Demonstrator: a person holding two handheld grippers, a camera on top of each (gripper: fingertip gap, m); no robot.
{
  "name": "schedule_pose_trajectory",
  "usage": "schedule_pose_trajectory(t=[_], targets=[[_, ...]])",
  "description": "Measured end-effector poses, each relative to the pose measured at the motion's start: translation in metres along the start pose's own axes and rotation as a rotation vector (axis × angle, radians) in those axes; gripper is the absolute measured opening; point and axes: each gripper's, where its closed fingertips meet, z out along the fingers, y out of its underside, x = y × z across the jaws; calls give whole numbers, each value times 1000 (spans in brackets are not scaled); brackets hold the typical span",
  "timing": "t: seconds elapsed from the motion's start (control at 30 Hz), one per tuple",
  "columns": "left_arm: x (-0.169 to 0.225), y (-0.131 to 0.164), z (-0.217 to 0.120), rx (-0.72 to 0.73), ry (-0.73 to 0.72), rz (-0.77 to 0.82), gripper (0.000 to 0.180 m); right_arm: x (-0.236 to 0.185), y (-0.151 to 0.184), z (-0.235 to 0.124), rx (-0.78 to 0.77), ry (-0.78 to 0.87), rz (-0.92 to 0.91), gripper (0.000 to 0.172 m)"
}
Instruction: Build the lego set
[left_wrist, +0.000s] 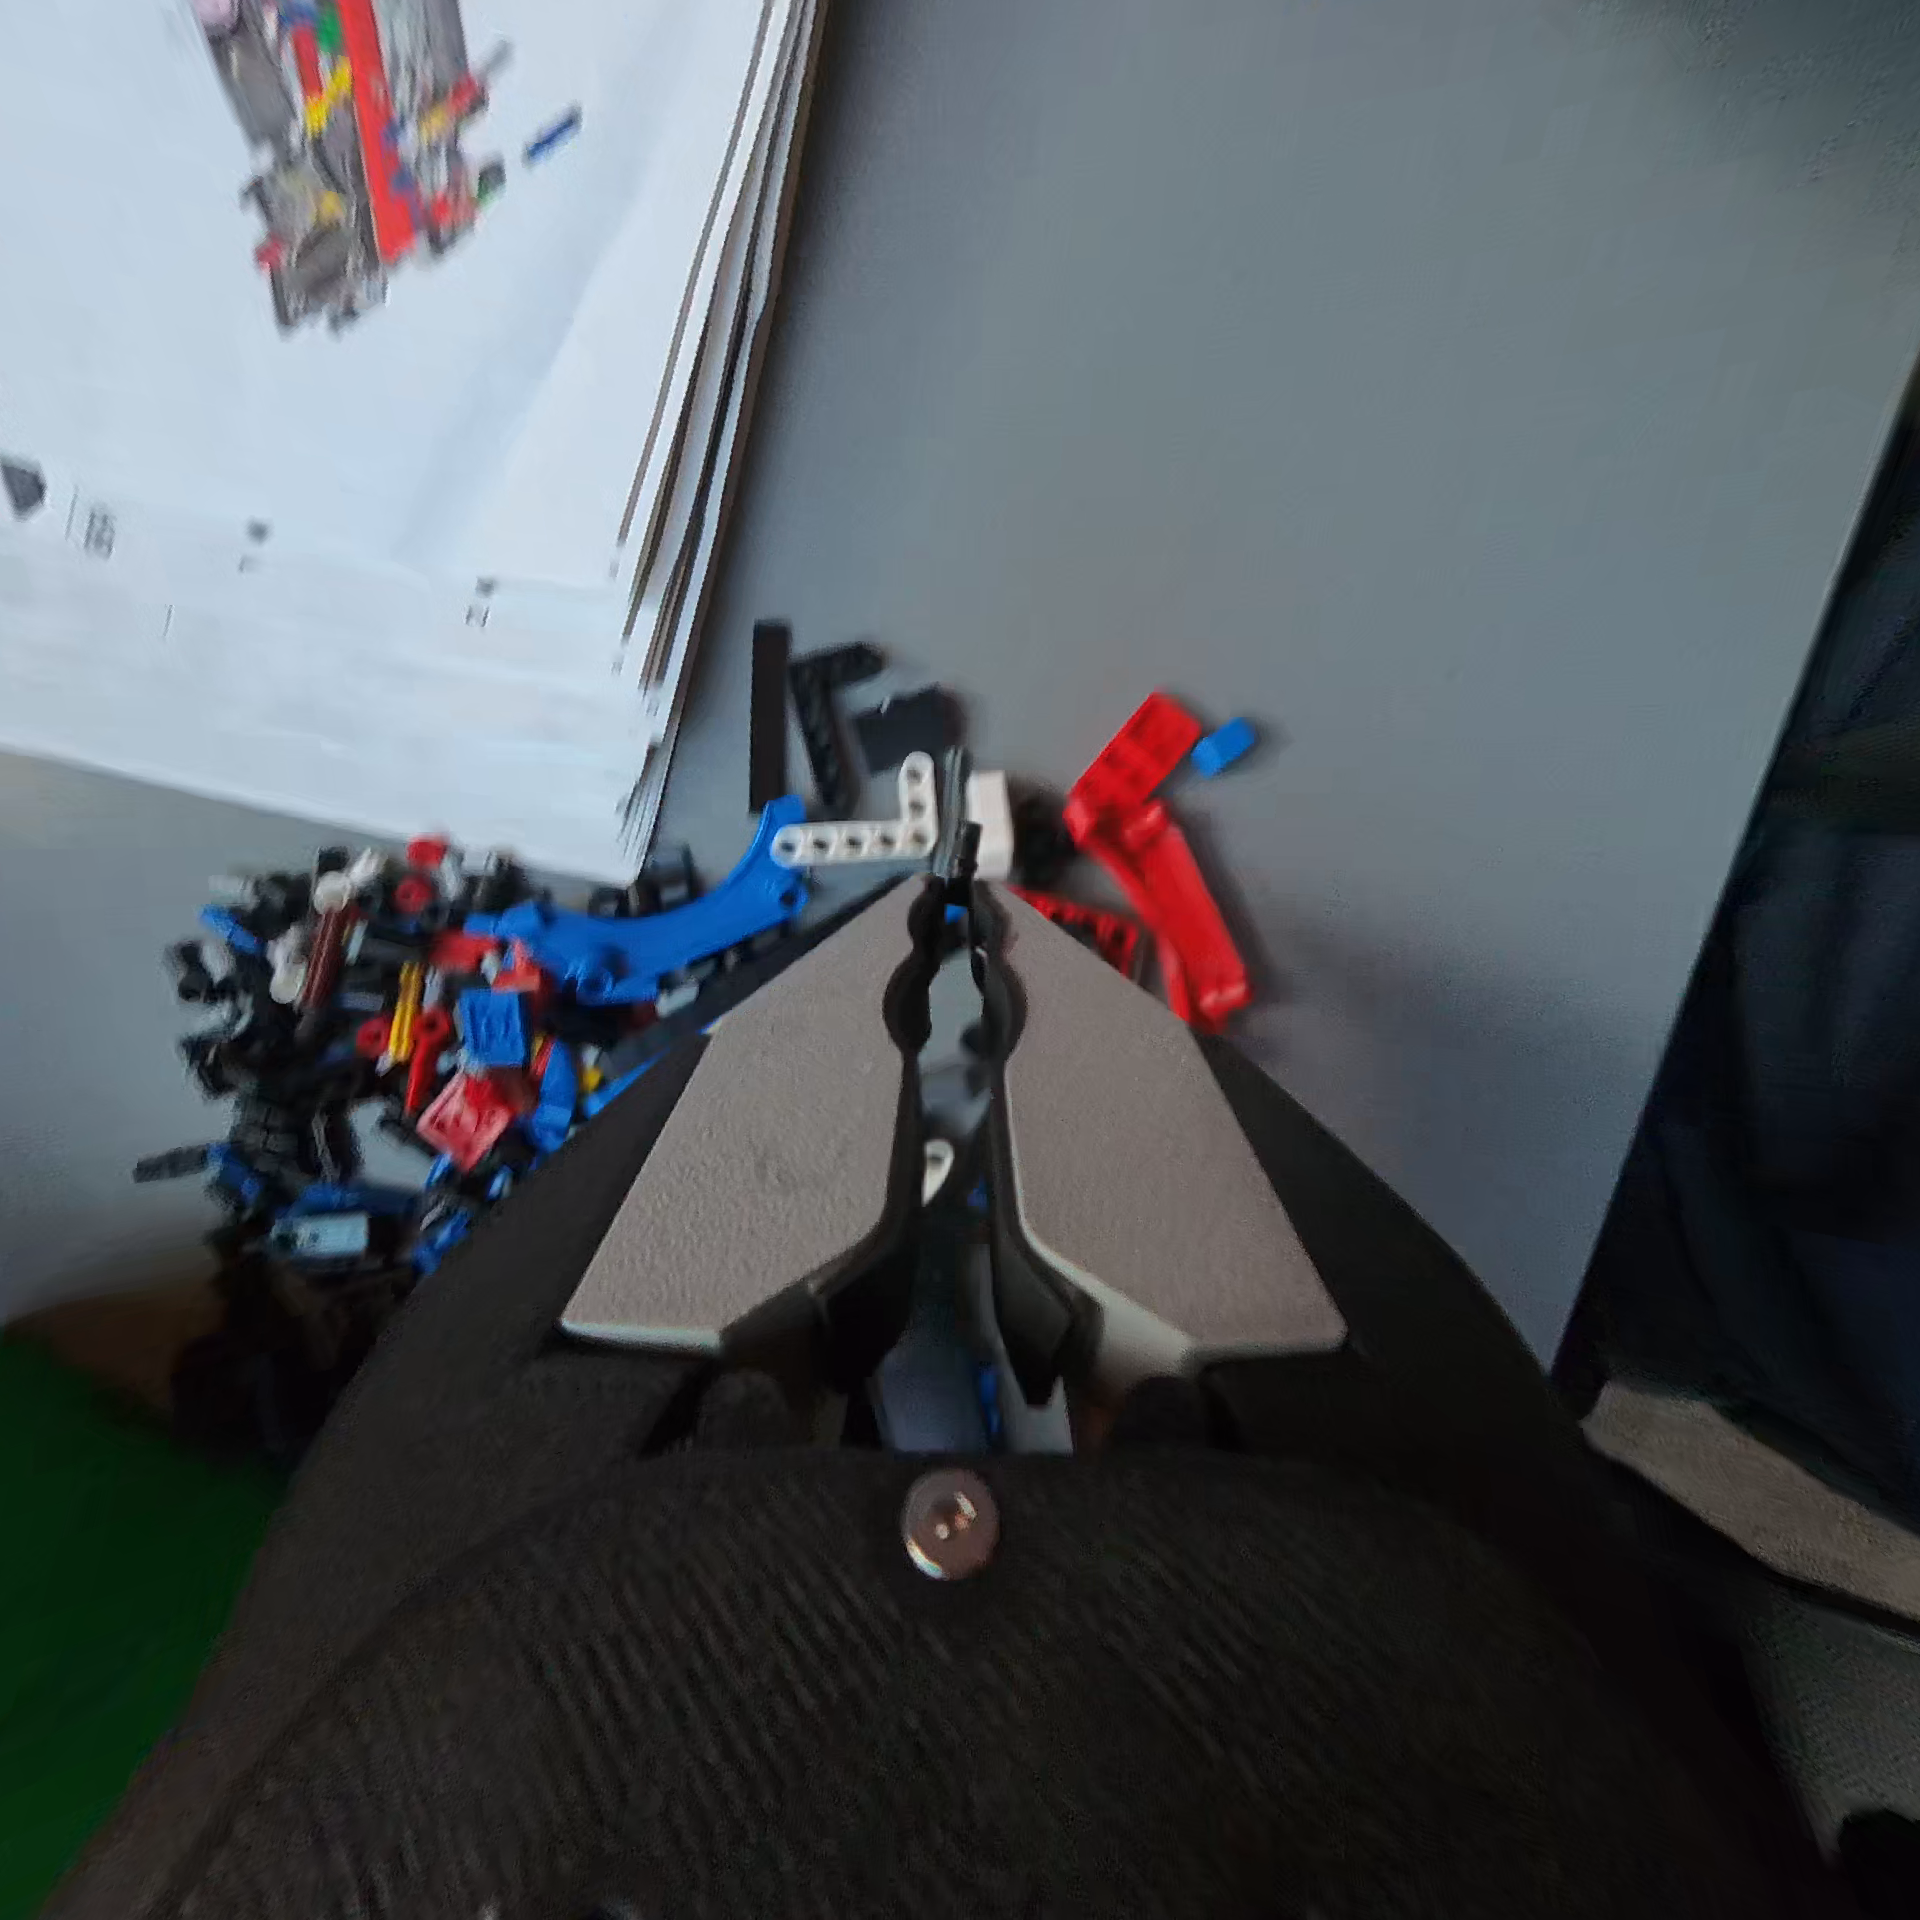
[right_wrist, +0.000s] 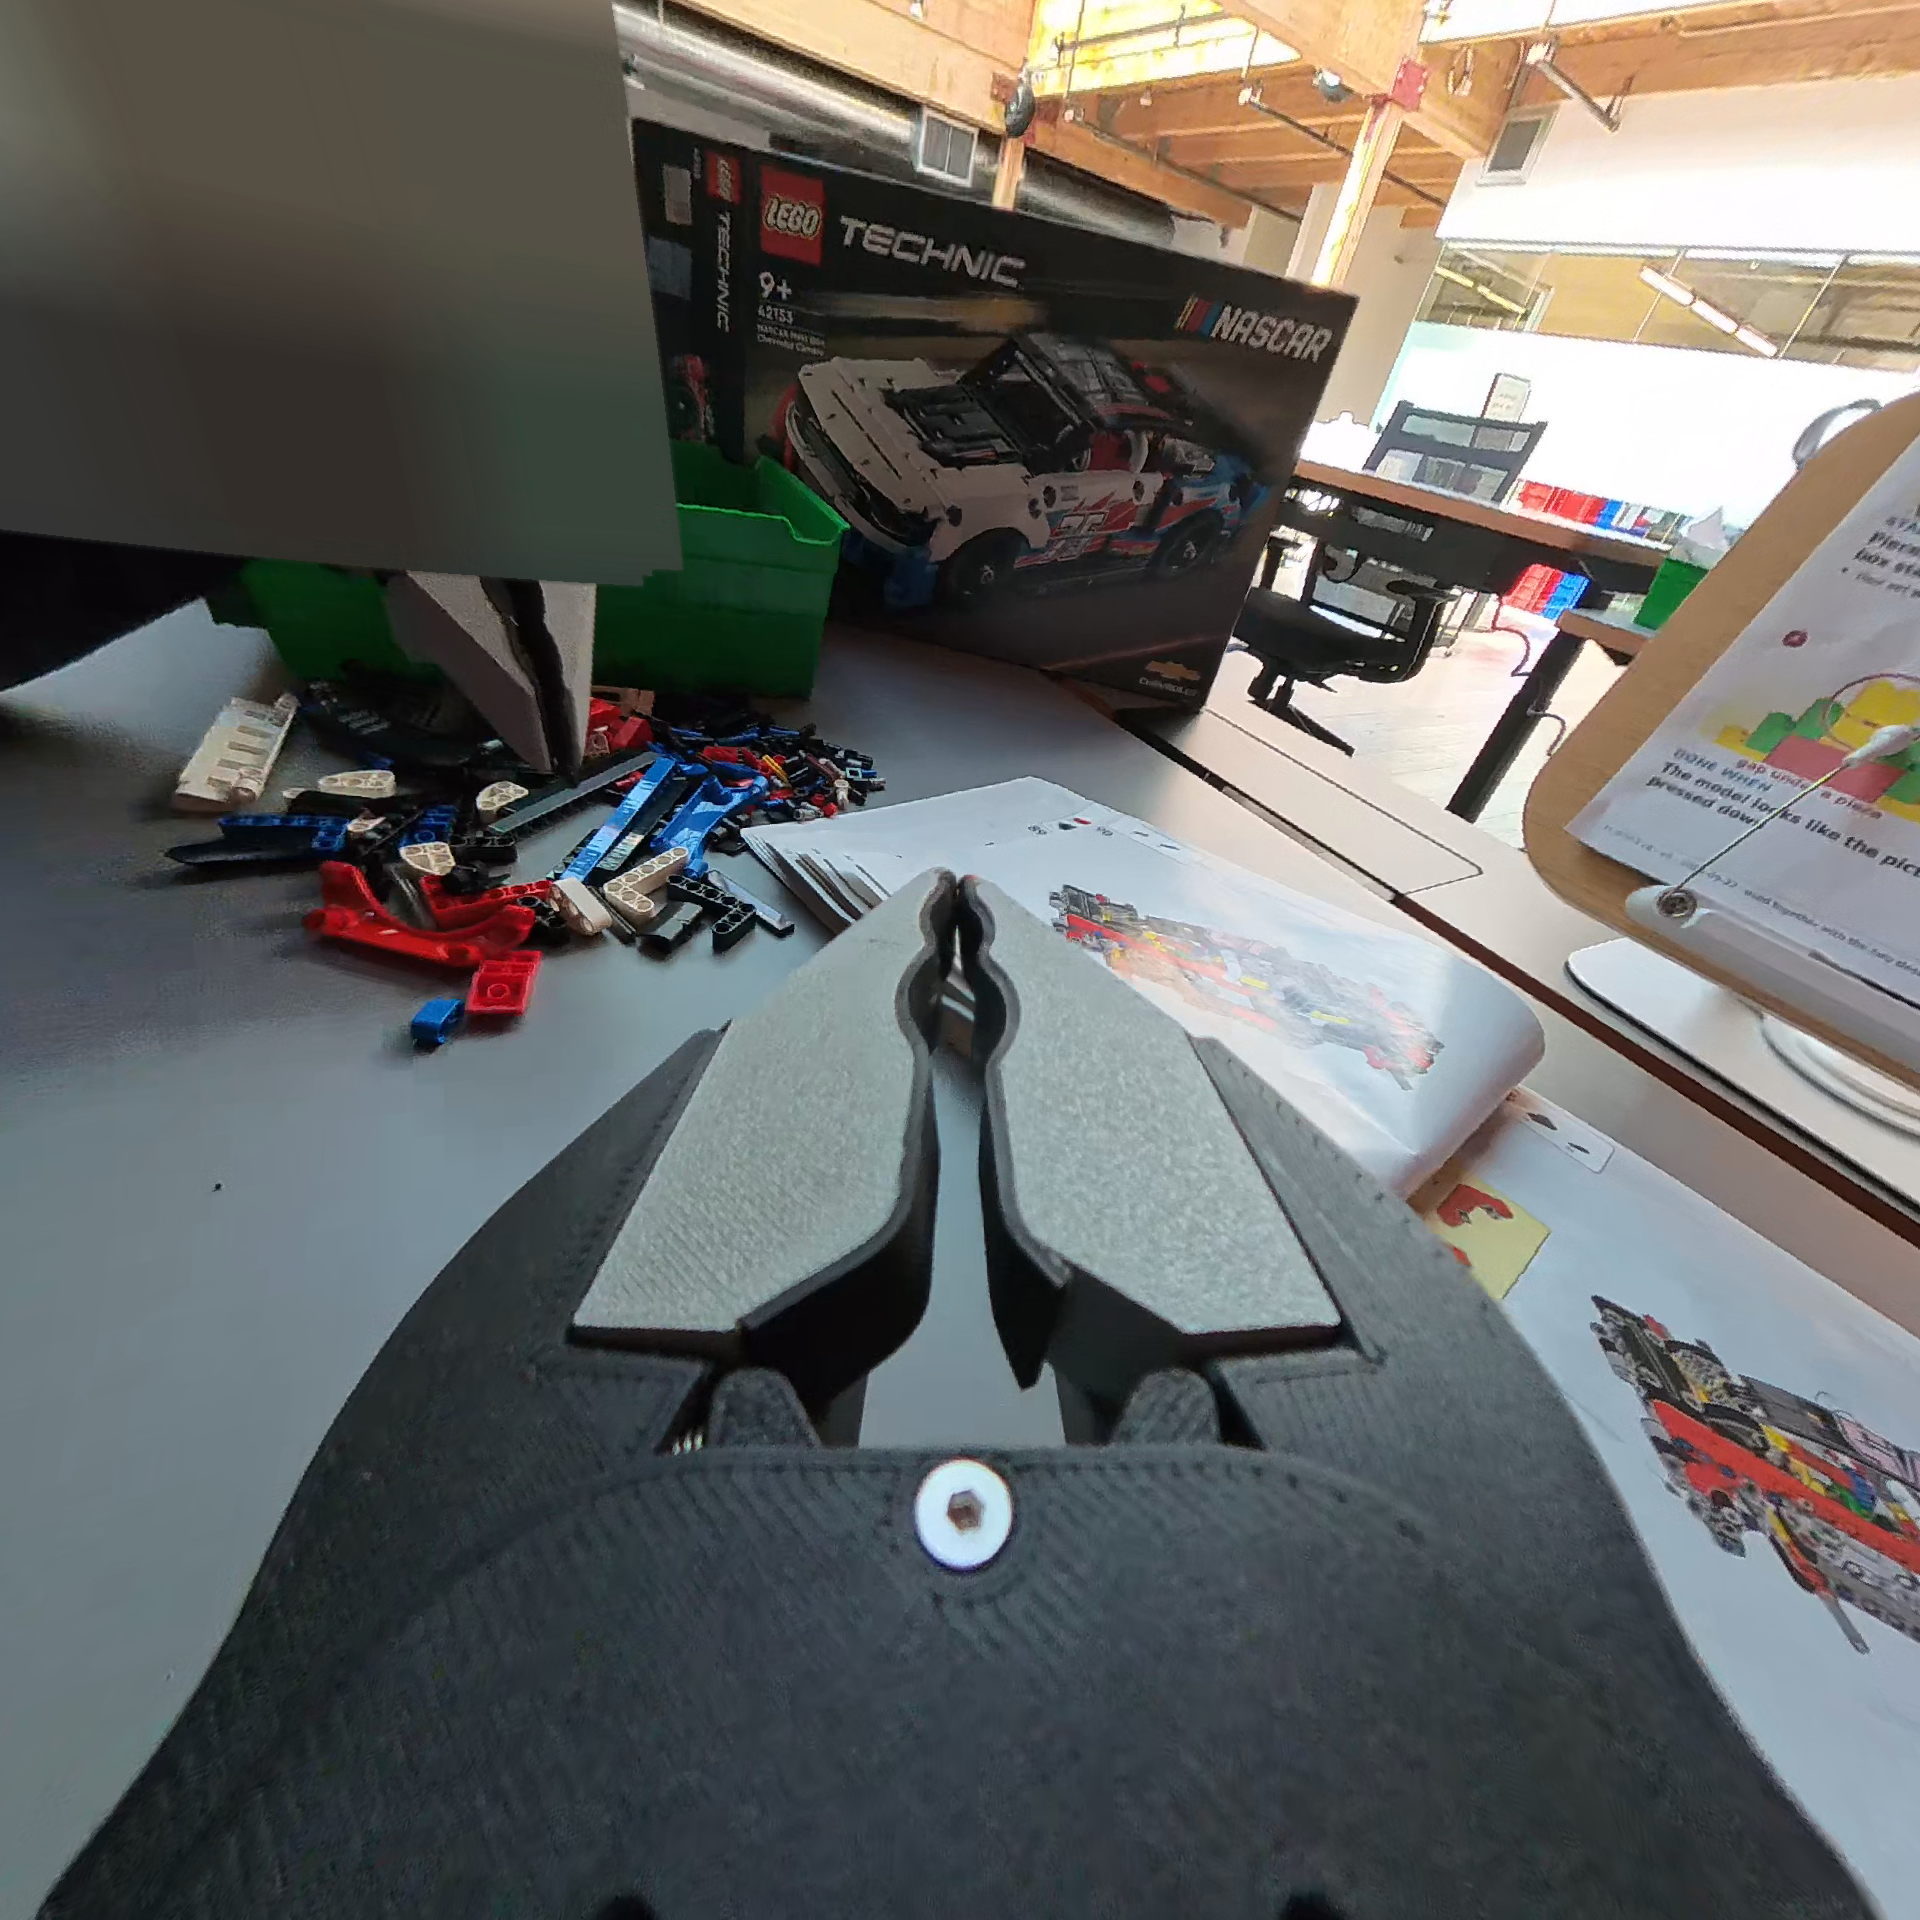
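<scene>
My left gripper (left_wrist: 951, 883) is shut on a thin dark grey piece (left_wrist: 954, 821) that sticks out past its fingertips. It hangs low over loose building parts on the grey table (left_wrist: 1351, 416). Just beyond the tips lie a white L-shaped beam (left_wrist: 873, 831), a blue curved part (left_wrist: 675, 925) and a red curved part (left_wrist: 1174, 904). The right wrist view shows this gripper (right_wrist: 566, 753) tip-down in the pile, at a long dark beam (right_wrist: 582, 795). My right gripper (right_wrist: 956, 883) is shut and holds nothing. It hovers over the table by the edge of an open instruction booklet (right_wrist: 1247, 966).
A heap of small parts (left_wrist: 364, 1039) lies left of the left gripper, below the booklet (left_wrist: 364, 468). A green bin (right_wrist: 748, 582) and the set's box (right_wrist: 987, 416) stand at the back. A wooden stand with a sheet (right_wrist: 1766, 727) is at the right.
</scene>
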Motion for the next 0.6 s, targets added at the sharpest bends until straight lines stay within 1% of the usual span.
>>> schedule_pose_trajectory(t=[0.13, 0.2, 0.23, 0.33, 0.4, 0.47, 0.53, 0.6], targets=[[32, -56, 29, 82, 43, 17, 2, -5, -17, -12, 52, 23, -58, 0], [56, -83, 50, 115, 94, -24, 2, -8, -24, -16, 72, 34, -93, 0], [66, -92, 63, 110, 111, -35, 2, -8, -28, -18, 82, 43, -109, 0], [77, -98, 101, 18, 84, -39, 2, -6, -47, -31, 161, 101, -156, 0], [81, -103, 117, 0, 68, -54, 2, -6, -60, -41, 211, 125, -176, 0], [82, -108, 129, -6, 47, -62, 2, -7, -67, -47, 235, 132, -189, 0], [81, -105, 140, -26, 36, -65, 3, -8, -70, -49, 246, 136, -194, 0], [81, -111, 142, 16, 41, -88, 2, -9, -70, -50, 248, 134, -192, 0]])
